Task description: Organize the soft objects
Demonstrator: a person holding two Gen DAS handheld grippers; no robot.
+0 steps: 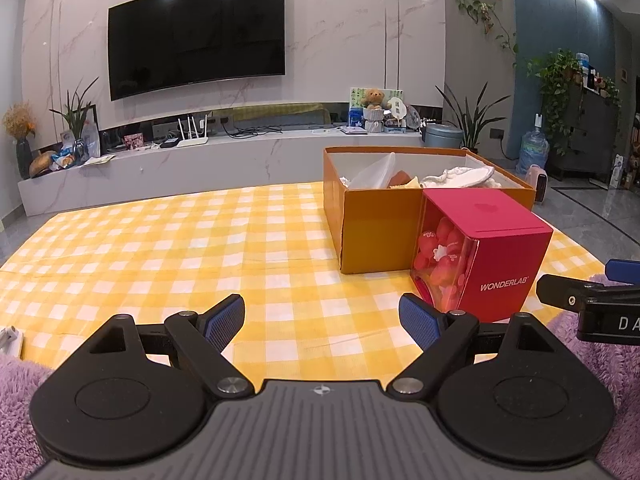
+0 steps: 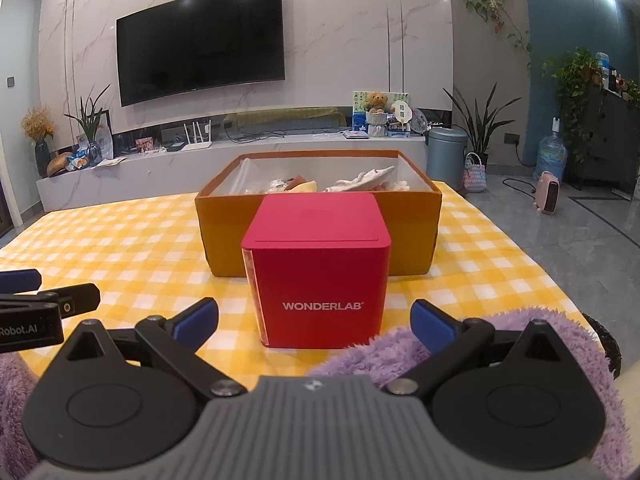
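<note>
An orange cardboard box (image 1: 376, 232) (image 2: 416, 228) stands on the yellow checked tablecloth (image 1: 160, 248) and holds white cloth (image 1: 464, 176) (image 2: 364, 180) and other soft items. A red Wonderlab cube (image 1: 500, 264) (image 2: 320, 292) stands just in front of it. Fluffy purple fabric (image 2: 400, 344) (image 1: 16, 400) lies at the near table edge under both grippers. My left gripper (image 1: 322, 320) is open over bare cloth, left of the cube. My right gripper (image 2: 314, 322) is open with the cube straight ahead between its fingers, untouched.
The right gripper (image 1: 592, 300) shows at the right edge of the left wrist view; the left gripper (image 2: 36, 304) shows at the left edge of the right wrist view. Beyond the table are a TV wall (image 1: 196, 36), a low shelf and plants.
</note>
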